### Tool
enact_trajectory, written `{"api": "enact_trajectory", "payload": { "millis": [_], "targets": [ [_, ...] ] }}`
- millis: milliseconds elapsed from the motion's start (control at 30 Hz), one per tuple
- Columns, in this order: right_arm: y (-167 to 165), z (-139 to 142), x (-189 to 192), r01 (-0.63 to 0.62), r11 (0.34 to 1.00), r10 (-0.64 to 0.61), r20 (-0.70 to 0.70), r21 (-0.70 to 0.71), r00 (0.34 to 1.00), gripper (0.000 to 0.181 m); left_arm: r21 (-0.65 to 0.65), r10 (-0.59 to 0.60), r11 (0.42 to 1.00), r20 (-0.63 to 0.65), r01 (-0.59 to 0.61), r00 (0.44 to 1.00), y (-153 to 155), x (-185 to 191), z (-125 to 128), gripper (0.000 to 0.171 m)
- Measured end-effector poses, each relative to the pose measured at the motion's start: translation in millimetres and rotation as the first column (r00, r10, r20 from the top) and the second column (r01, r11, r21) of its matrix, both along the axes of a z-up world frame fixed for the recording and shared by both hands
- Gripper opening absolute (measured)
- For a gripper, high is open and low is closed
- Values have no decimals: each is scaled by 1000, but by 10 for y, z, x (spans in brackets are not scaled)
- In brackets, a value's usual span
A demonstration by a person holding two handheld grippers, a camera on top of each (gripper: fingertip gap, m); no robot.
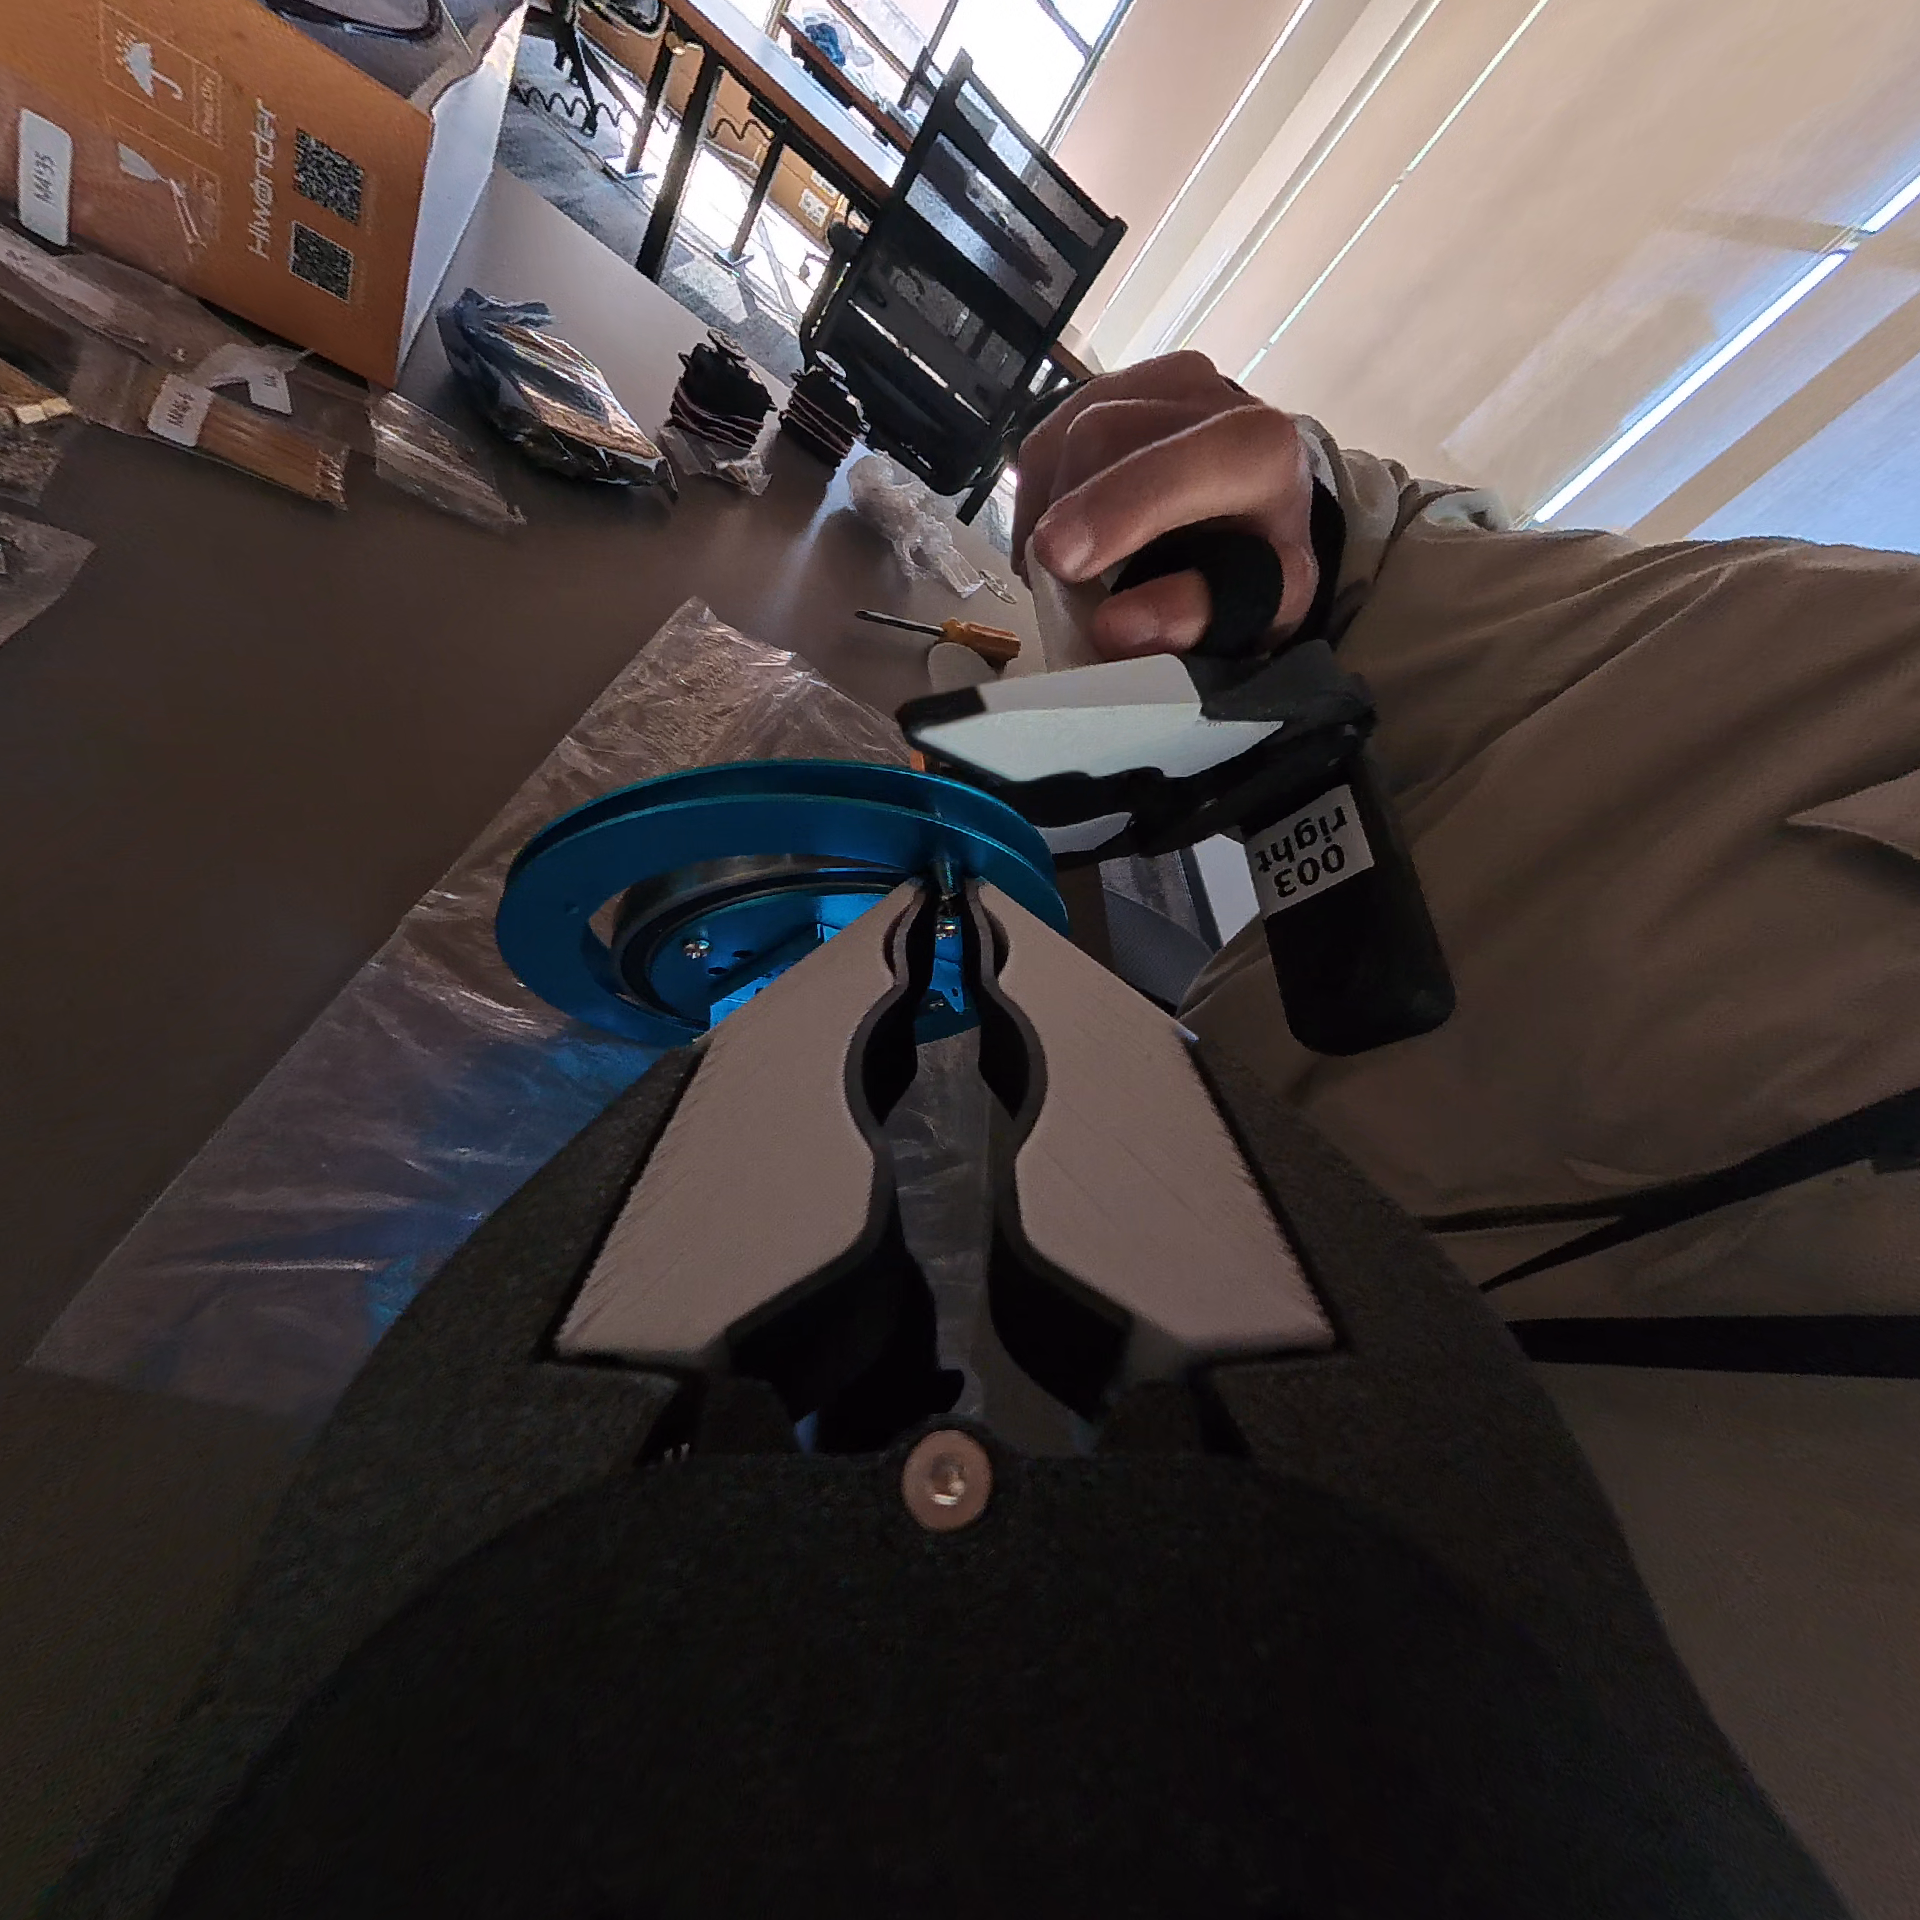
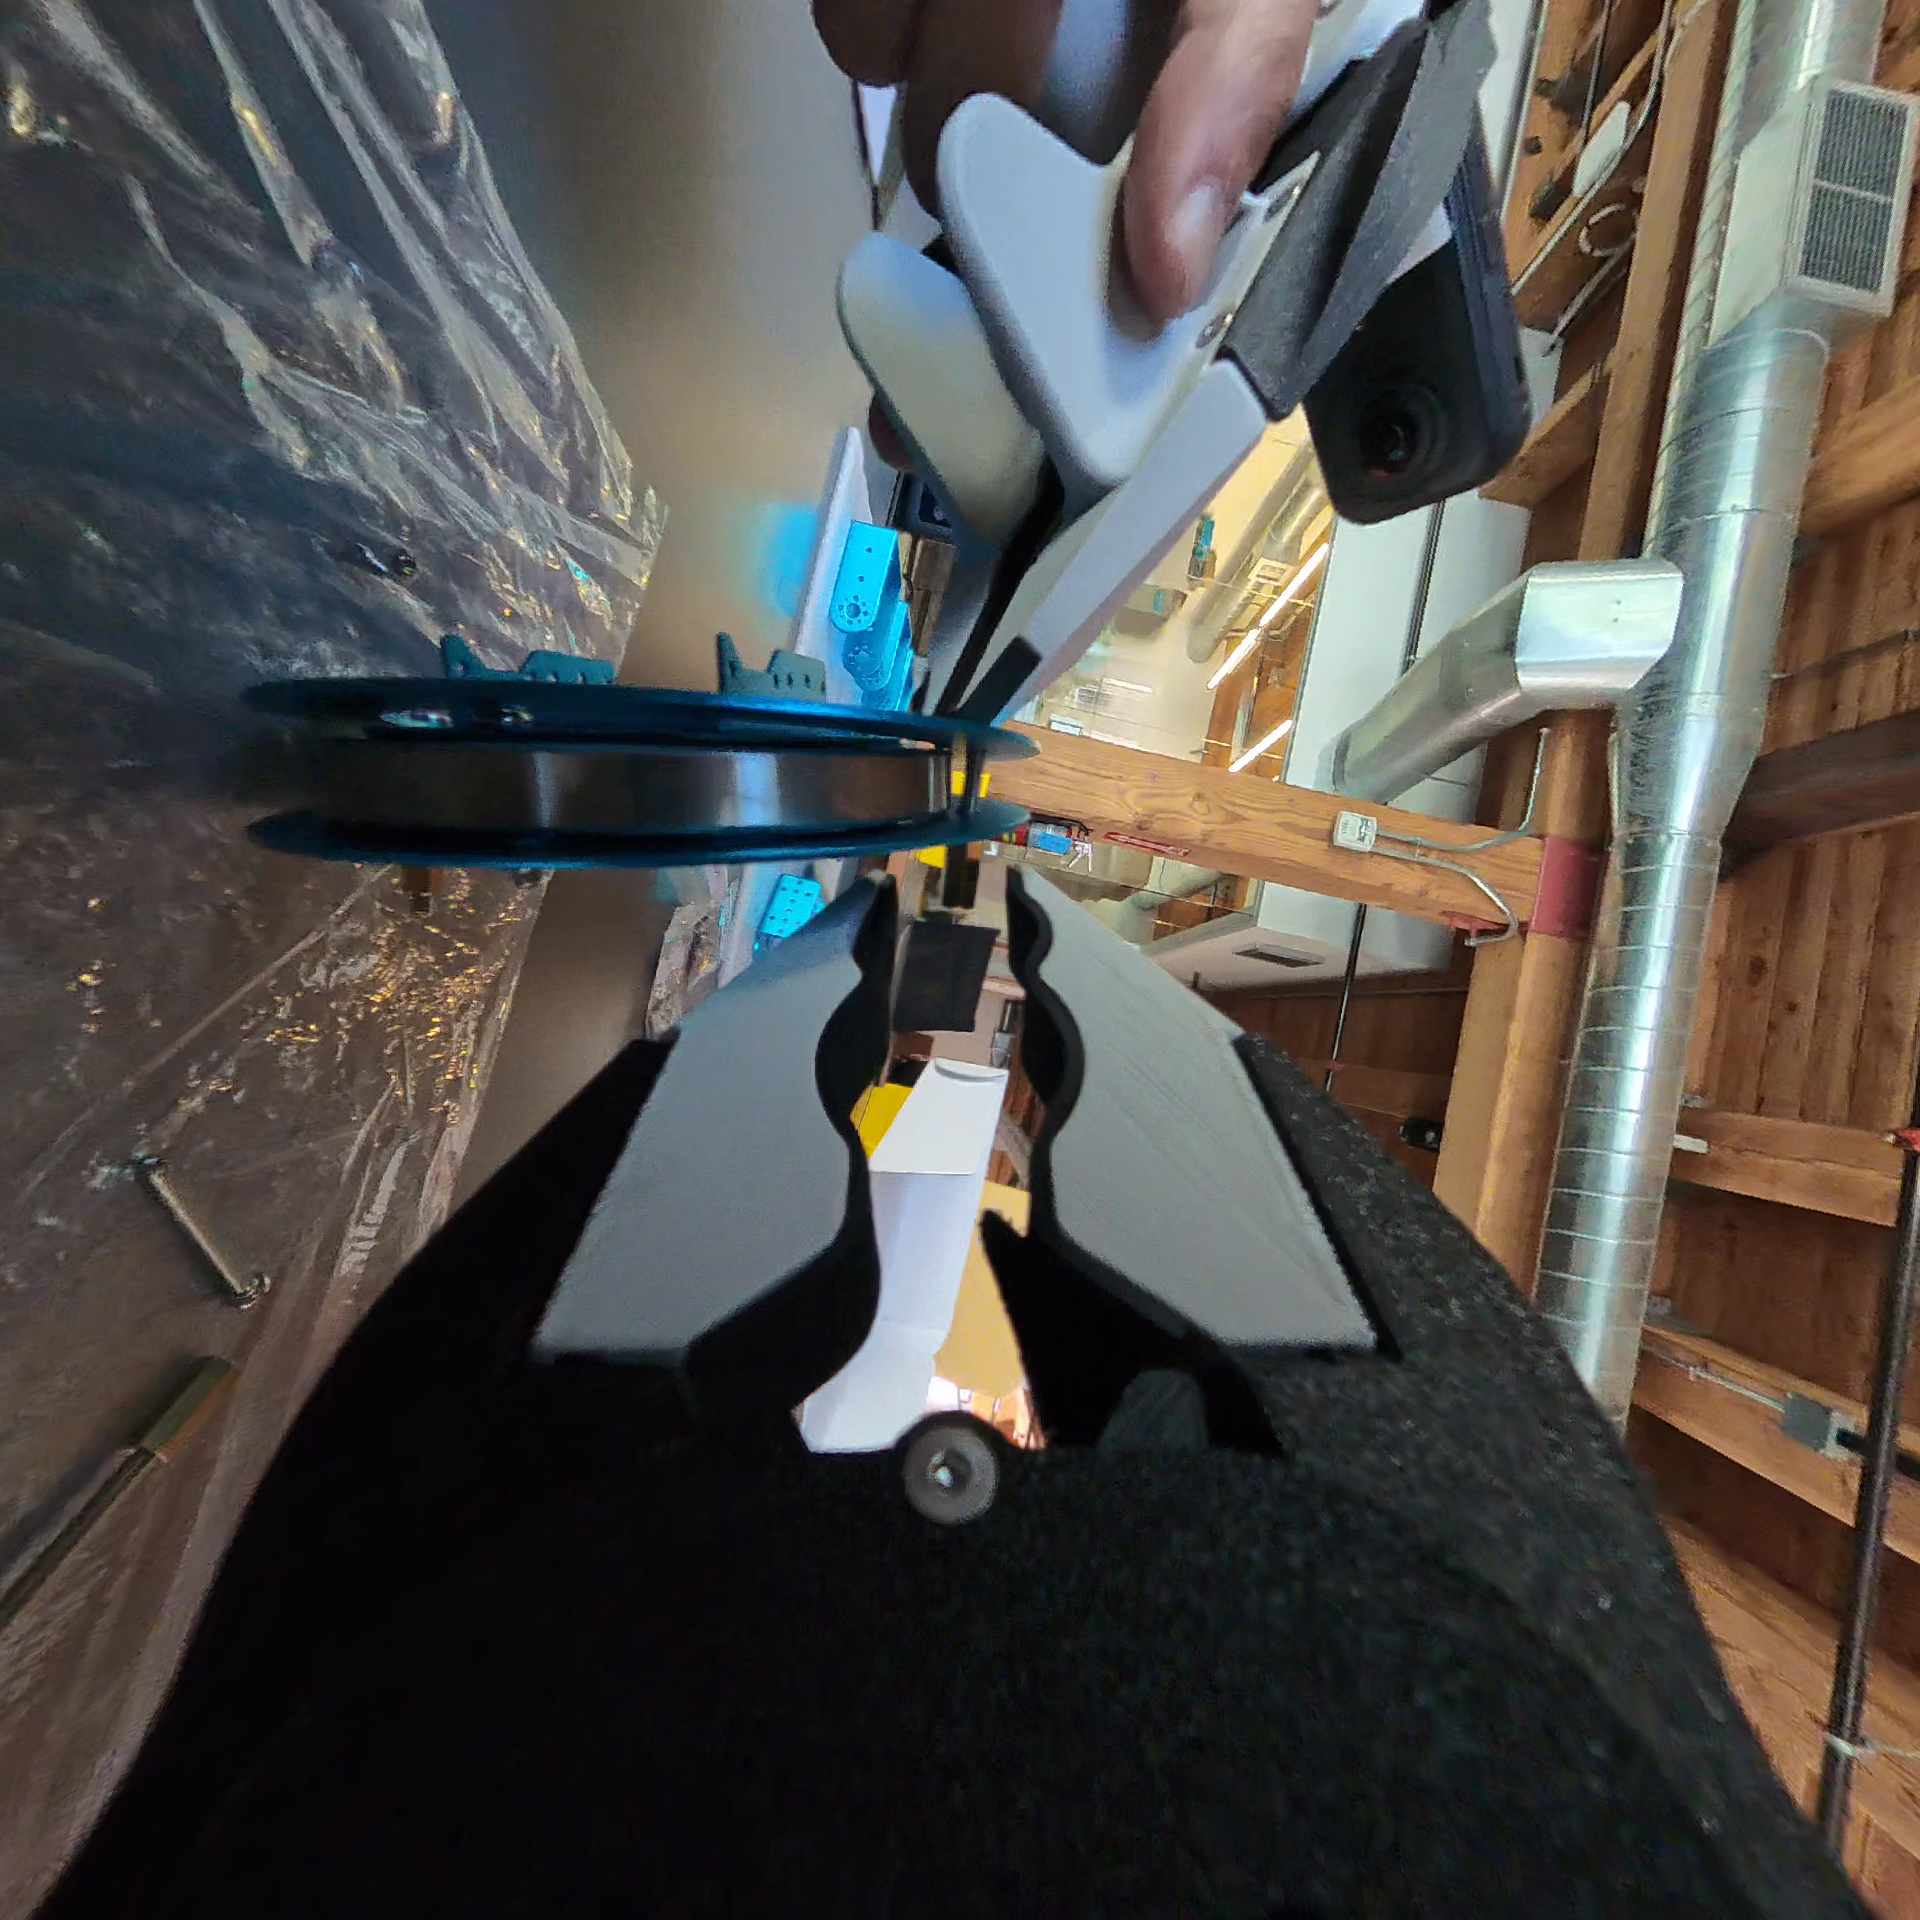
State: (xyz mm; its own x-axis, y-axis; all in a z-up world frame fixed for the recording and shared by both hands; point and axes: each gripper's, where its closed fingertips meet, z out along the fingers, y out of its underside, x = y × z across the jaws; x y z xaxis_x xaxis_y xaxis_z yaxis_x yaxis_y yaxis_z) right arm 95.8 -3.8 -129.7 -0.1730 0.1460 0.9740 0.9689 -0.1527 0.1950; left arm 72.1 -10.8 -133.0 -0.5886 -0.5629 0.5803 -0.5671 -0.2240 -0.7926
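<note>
A blue ring assembly (image 1: 644, 831), two blue metal plates with a black bearing between them, lies on a clear plastic sheet (image 1: 364, 1143). My left gripper (image 1: 948, 896) is shut on a small screw (image 1: 948, 881) at the assembly's near rim. In the right wrist view the assembly (image 2: 623, 769) shows edge-on, with the left gripper's fingers (image 2: 1122, 520) coming down onto its rim. My right gripper (image 2: 954, 888) is open, its tips just short of that same rim and holding nothing. Its white finger (image 1: 1070, 727) shows in the left wrist view, held by a hand (image 1: 1164, 488).
A cardboard box (image 1: 239, 177), bags of parts (image 1: 561, 395), a black rack (image 1: 966, 270) and an orange-handled screwdriver (image 1: 966, 636) lie farther back on the table. Loose bolts (image 2: 197, 1226), a brass standoff (image 2: 187, 1403) and blue brackets (image 2: 862, 613) lie near the assembly. The person's beige sleeve (image 1: 1558, 831) fills the right. My two grippers' fingertips are within a few centimetres of each other.
</note>
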Motion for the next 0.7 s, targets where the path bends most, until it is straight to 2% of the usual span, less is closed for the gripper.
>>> {"api": "enact_trajectory", "payload": {
  "millis": [33, 67, 167, 233, 300, 333, 400, 433, 533, 600, 633, 700],
  "targets": [
    [-2, -2, -17, -15, 1000, 15, 5, 4, 1000, 18, 4, 4, 1000, 2, -4, 1000, 1, 8, 2, 1],
    [-4, 11, -51, -35, 999, 35, 2, 17, 999, 7, 8, 4, 1000, 4, -4, 1000, -2, 11, 1, 2],
    [31, 11, -29, -16, 1000, 16, -5, 18, 1000, 6, 33, 22, 999, 21, -22, 1000, 30, 30, -1, 2],
    [52, 8, -21, 3, 1000, -4, -57, -15, 998, 5, 95, 33, 995, 59, -39, 998, 52, 37, -9, 2],
    [51, -13, -18, 22, 992, -45, -197, -121, 979, 5, 190, 46, 979, 115, -68, 992, 53, 41, -11, 2],
    [40, -29, -19, 28, 976, -97, -314, -215, 944, 4, 254, 45, 964, 152, -83, 987, 40, 36, -11, 1],
    [9, -60, -27, -6, 916, -207, -483, -402, 851, 4, 409, 30, 903, 245, -131, 969, 11, 30, -15, 2],
    [-7, -75, -25, -27, 882, -248, -513, -470, 822, 4, 484, 12, 861, 285, -155, 958, -5, 26, -19, 1],
    [-88, -107, -64, -112, 733, -381, -541, -671, 749, 5, 628, -46, 751, 357, -203, 933, -62, -5, -30, 2],
    [-132, -122, -77, -172, 602, -478, -525, -780, 704, 5, 692, -69, 679, 393, -245, 917, -77, -8, -31, 1],
    [-163, -131, -88, -209, 514, -536, -502, -832, 679, 5, 728, -97, 635, 408, -259, 908, -97, -17, -35, 1],
    [-270, -146, -121, -300, 286, -658, -414, -910, 629, 5, 777, -147, 564, 428, -280, 892, -163, -34, -40, 1]
  ]
}}
